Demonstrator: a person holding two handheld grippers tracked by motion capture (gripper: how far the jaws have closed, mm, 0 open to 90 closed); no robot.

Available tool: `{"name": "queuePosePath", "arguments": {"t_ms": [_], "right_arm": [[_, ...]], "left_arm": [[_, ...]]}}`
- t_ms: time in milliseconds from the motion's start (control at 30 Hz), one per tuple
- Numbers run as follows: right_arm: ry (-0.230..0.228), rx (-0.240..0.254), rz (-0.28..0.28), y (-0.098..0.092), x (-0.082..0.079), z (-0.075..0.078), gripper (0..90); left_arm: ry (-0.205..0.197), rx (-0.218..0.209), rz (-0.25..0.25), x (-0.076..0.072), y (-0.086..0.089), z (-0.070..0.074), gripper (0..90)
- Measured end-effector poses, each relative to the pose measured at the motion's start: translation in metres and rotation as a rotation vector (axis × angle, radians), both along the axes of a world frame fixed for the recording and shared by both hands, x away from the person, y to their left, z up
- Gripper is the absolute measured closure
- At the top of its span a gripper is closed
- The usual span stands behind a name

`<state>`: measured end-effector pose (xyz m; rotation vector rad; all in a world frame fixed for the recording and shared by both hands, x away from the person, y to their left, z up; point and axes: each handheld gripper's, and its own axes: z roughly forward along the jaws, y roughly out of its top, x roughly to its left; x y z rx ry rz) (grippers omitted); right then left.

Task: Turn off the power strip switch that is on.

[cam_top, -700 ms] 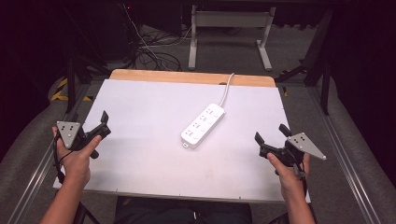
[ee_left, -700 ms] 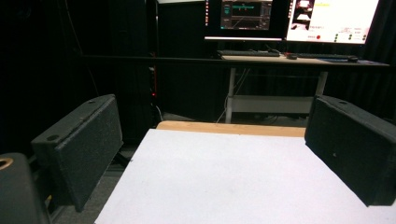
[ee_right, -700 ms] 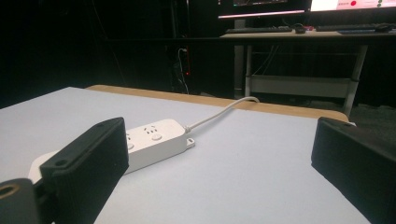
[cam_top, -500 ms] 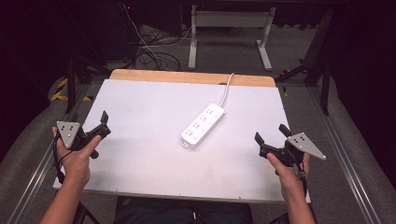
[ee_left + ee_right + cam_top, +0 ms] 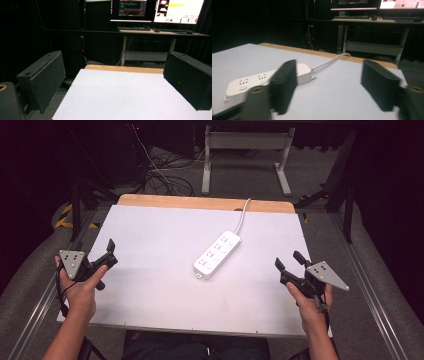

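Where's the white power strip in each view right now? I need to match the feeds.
High view: power strip lies diagonally at the table's centre, apart from both grippers.
Left gripper view: not in this picture.
Right gripper view: power strip at lower left, partly behind the near finger.
Shared landmark: the wooden strip along the table's far edge.

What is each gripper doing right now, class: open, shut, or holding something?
Left gripper: open, holding nothing, above the white table.
Right gripper: open, holding nothing; the power strip lies apart from it.
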<state>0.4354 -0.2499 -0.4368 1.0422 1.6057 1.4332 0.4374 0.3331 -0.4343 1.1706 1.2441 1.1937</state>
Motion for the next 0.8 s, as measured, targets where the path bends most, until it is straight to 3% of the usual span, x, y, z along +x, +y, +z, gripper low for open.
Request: {"name": "queuePosePath", "arguments": {"t_ms": [133, 267, 367, 433, 600, 700, 800], "right_arm": [[-0.060, 0.015, -0.002, -0.007, 0.001, 0.013, 68.7], [-0.074, 0.016, 0.012, -0.011, 0.002, 0.025, 90.0], [-0.057, 0.010, 0.020, -0.011, 0.002, 0.031, 90.0], [-0.010, -0.016, 0.057, -0.009, 0.001, 0.039, 90.0], [0.047, -0.052, 0.103, 0.002, 0.004, 0.049, 90.0], [0.069, -0.053, 0.121, 0.007, 0.008, 0.053, 90.0], [0.131, -0.073, 0.147, 0.021, 0.023, 0.060, 90.0]], "left_arm": [[0.000, 0.005, 0.001, 0.000, 0.000, 0.000, 4.2], [0.000, 0.003, 0.000, 0.000, 0.000, 0.000, 4.3], [0.001, 0.000, -0.001, 0.001, 0.001, 0.000, 4.3], [-0.001, 0.002, -0.002, 0.000, 0.000, 0.000, 4.3], [0.001, 0.012, -0.005, 0.001, -0.001, 0.000, 4.4], [0.001, 0.017, -0.007, 0.001, -0.001, 0.000, 4.4], [0.002, 0.013, -0.003, 0.001, -0.001, 0.000, 4.5]]}}
